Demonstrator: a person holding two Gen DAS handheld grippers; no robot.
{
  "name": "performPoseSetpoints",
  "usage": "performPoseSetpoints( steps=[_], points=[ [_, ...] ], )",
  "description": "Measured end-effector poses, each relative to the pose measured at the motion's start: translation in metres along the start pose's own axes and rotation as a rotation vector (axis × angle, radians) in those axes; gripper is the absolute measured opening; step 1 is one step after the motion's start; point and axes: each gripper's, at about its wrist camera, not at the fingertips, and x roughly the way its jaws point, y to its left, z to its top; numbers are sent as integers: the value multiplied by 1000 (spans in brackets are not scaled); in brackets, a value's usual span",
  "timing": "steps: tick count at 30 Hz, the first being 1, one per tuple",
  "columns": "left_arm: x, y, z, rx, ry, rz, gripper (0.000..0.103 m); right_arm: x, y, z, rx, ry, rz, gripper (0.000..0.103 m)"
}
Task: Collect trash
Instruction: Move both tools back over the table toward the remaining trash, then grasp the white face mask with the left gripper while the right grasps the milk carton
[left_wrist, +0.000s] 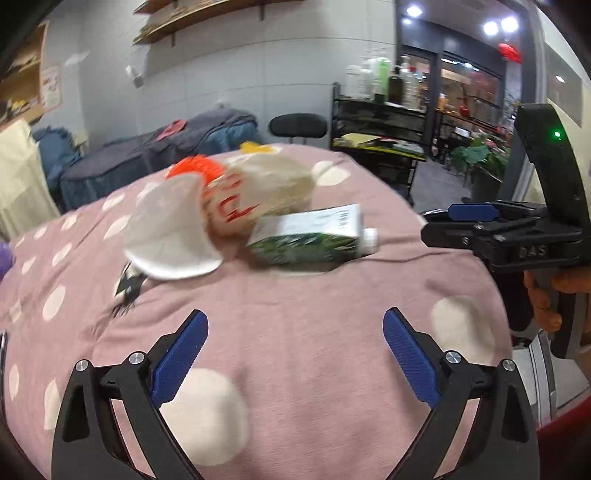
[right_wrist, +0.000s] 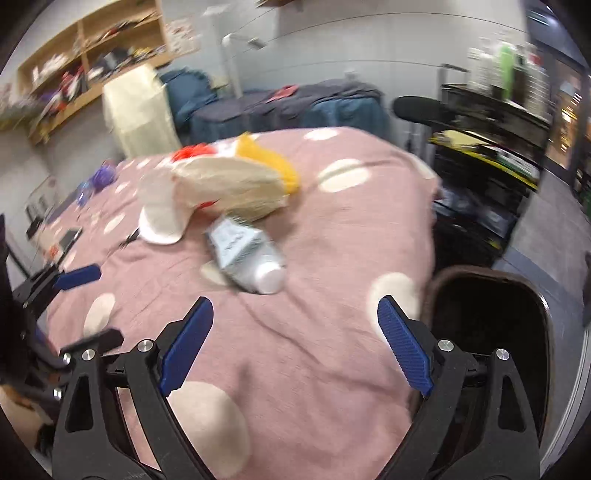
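A pile of trash lies on a pink spotted cloth (left_wrist: 295, 332): a green-and-white carton (left_wrist: 314, 236) on its side with a white cap, a white paper cup (left_wrist: 170, 232), a beige paper bag (left_wrist: 273, 184), and orange (left_wrist: 195, 166) and yellow (left_wrist: 258, 147) scraps. From the right wrist view the carton (right_wrist: 247, 254) points its cap toward me, beside the cup (right_wrist: 162, 210), the bag (right_wrist: 232, 184) and the yellow scrap (right_wrist: 269, 158). My left gripper (left_wrist: 295, 350) is open above the cloth, short of the pile. My right gripper (right_wrist: 295, 343) is open too, holding nothing.
A dark bin (right_wrist: 491, 325) with a brown rim stands at the cloth's right edge. The right gripper's body (left_wrist: 517, 236) and a hand (left_wrist: 546, 295) show at the right of the left wrist view. Beyond are blue bundles (right_wrist: 332, 107), a black cart (left_wrist: 380, 129) and wooden shelves (right_wrist: 85, 55).
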Motion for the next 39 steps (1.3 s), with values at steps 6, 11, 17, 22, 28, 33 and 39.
performPoseSetpoints(
  steps=[6, 11, 17, 22, 28, 33, 39],
  points=[
    [4, 48, -2, -62, 23, 69, 94, 36, 42, 26, -234, 75, 24, 89],
    [13, 76, 7, -109, 39, 79, 91, 76, 64, 48, -393, 188, 8, 89],
    [34, 110, 23, -209, 57, 77, 84, 119, 74, 61, -504, 310, -55, 76],
    [65, 142, 31, -322, 112, 59, 69, 139, 74, 60, -529, 363, -49, 59],
    [88, 160, 37, -435, 137, 16, 52, 135, 76, 56, -546, 330, -67, 56],
    [92, 149, 44, -443, 139, -20, 14, 126, 79, 55, -536, 286, -88, 53],
    [78, 138, 41, -443, 105, -30, 4, 106, 74, 54, -482, 236, -81, 53]
  ],
)
